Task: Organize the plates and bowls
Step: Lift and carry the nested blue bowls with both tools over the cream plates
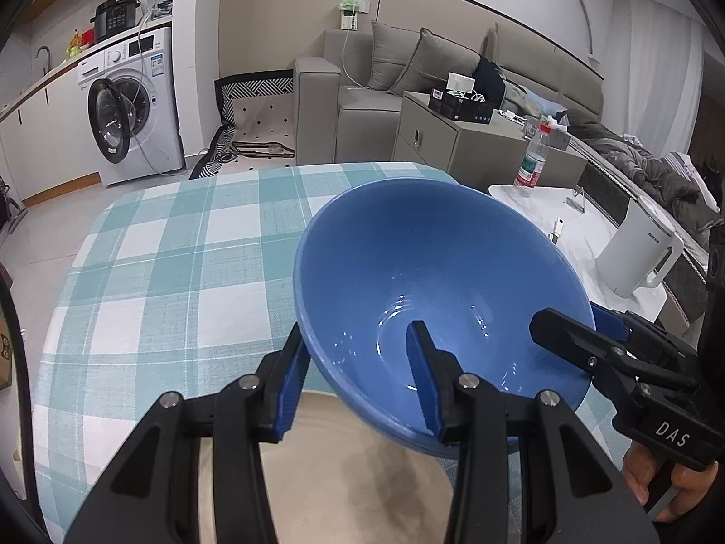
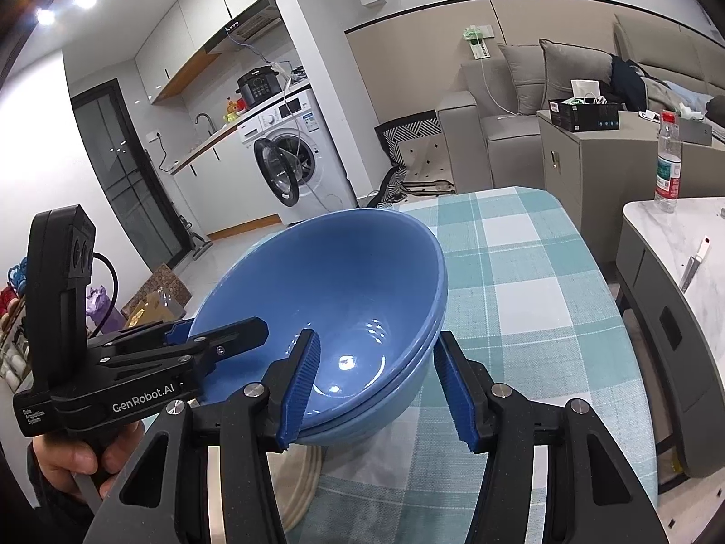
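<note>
Two nested blue bowls (image 1: 435,281) are tilted above the checked tablecloth (image 1: 181,272). My left gripper (image 1: 362,385) straddles the near rim, one finger inside and one outside, with a gap showing. In the right wrist view the bowls (image 2: 335,290) show a double rim. My right gripper (image 2: 376,390) straddles their right rim, also with a gap. A beige plate (image 1: 344,471) lies under the bowls; it also shows in the right wrist view (image 2: 299,485).
A white side table (image 1: 584,231) stands to the right with a water bottle (image 1: 532,158) and a white kettle (image 1: 634,249). A grey cabinet (image 1: 453,140) and sofa stand behind. A washing machine (image 1: 131,109) is at the far left.
</note>
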### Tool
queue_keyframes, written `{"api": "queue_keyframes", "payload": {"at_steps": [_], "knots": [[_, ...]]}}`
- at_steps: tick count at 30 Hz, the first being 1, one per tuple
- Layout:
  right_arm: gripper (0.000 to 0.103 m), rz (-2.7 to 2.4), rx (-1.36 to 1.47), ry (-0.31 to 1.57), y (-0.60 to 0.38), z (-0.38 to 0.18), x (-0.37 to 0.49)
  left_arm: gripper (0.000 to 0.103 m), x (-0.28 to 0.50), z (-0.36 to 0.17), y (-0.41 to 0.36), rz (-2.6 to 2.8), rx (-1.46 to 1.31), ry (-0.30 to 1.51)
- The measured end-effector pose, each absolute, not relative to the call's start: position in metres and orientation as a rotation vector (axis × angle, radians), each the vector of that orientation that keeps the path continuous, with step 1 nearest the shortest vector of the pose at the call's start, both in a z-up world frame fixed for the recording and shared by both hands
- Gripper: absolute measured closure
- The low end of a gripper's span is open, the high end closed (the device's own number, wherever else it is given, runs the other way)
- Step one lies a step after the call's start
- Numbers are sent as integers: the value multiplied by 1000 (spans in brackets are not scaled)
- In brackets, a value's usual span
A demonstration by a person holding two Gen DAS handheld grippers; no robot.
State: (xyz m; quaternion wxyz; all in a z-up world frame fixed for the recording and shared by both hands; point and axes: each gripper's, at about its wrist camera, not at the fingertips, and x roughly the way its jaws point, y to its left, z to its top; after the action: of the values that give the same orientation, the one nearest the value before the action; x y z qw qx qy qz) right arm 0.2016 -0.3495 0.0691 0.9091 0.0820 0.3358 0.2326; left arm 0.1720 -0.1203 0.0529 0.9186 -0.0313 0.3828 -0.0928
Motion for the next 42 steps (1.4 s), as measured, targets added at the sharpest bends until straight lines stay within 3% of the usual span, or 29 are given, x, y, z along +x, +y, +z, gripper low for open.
{"api": "queue_keyframes", "payload": {"at_steps": [42], "knots": [[49,682,91,679,-273,89,159,61,101,66,-44,-76,-134,743]]}}
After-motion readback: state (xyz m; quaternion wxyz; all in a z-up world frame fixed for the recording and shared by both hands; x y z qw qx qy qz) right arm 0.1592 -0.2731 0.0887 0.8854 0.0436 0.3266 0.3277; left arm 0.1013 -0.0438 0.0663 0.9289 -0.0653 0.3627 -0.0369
